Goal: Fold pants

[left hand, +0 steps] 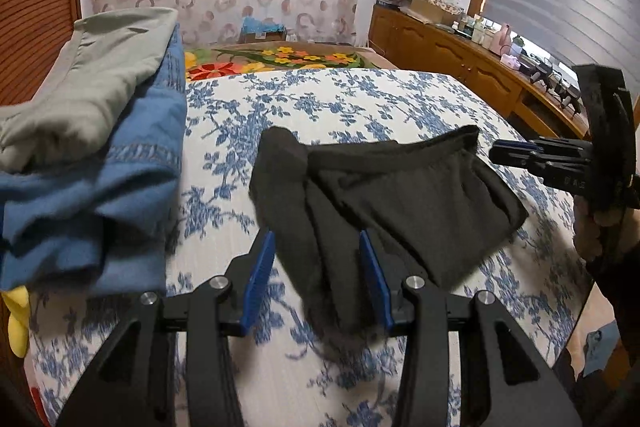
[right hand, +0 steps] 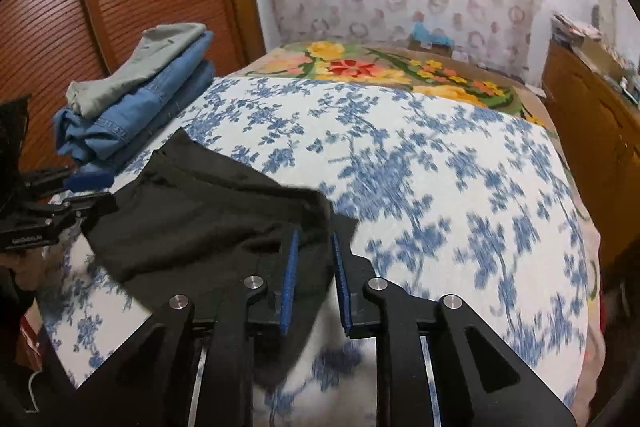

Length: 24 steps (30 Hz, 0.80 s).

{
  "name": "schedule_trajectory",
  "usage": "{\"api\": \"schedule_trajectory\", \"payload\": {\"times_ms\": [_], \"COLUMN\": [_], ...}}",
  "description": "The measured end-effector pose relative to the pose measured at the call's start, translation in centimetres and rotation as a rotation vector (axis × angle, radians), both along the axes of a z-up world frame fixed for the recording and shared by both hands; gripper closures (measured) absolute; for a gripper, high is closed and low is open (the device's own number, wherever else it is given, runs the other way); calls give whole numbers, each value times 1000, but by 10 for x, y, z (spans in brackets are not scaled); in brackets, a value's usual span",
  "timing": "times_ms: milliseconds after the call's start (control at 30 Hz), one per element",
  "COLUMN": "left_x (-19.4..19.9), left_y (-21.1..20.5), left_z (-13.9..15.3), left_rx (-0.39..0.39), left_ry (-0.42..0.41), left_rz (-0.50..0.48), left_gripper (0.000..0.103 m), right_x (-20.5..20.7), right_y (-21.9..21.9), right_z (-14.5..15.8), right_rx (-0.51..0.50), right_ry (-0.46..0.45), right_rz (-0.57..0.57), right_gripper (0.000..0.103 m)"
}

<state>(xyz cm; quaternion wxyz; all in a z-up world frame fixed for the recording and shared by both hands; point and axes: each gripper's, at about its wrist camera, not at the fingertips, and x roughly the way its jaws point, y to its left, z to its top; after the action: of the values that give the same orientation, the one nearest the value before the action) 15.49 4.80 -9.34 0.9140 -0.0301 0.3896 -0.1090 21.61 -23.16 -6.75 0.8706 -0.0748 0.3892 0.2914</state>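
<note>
Black pants [left hand: 400, 195] lie partly folded on the blue-flowered bedspread [left hand: 360, 99]. My left gripper [left hand: 316, 239] stands over their near left part, open. A bunched fold of the cloth runs between its blue pads, and a gap shows beside the left pad. In the right wrist view the pants [right hand: 200, 211] sit at lower left. My right gripper [right hand: 315, 235] hangs over their right corner, its jaws a narrow way apart and not pressing on the cloth. From the left wrist view the right gripper [left hand: 496, 155] sits just off the waistband corner. The left gripper [right hand: 100, 191] shows at the pants' left edge.
A stack of folded clothes [left hand: 100, 131], grey-green on top of blue denim, sits at the bed's left side [right hand: 140, 99]. A bright flowered blanket [left hand: 280, 59] covers the far end. A wooden cabinet [left hand: 460, 55] with clutter runs along the right. A yellow object [left hand: 18, 323] lies at lower left.
</note>
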Motion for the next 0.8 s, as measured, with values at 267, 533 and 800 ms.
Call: {"api": "schedule_trajectory", "payload": {"times_ms": [267,533,800], "left_x": [-19,-34,-27], "left_y": [-7,-16,-20], "left_z": [-2,-11,-21], "left_rx": [-10,-11,30], "left_ry": [-10,-2,17], "left_rz": [-6,-27,-38], "left_gripper": [60,60,65], "right_x": [-33,-61,-66], "right_y": [-15,-13,-13], "right_z": [-7,-7,-23], "right_rx": [21,40,21], "right_ry": [25,23,53], "right_rz": [-45,-33,-17], "right_gripper": [81,70,70]}}
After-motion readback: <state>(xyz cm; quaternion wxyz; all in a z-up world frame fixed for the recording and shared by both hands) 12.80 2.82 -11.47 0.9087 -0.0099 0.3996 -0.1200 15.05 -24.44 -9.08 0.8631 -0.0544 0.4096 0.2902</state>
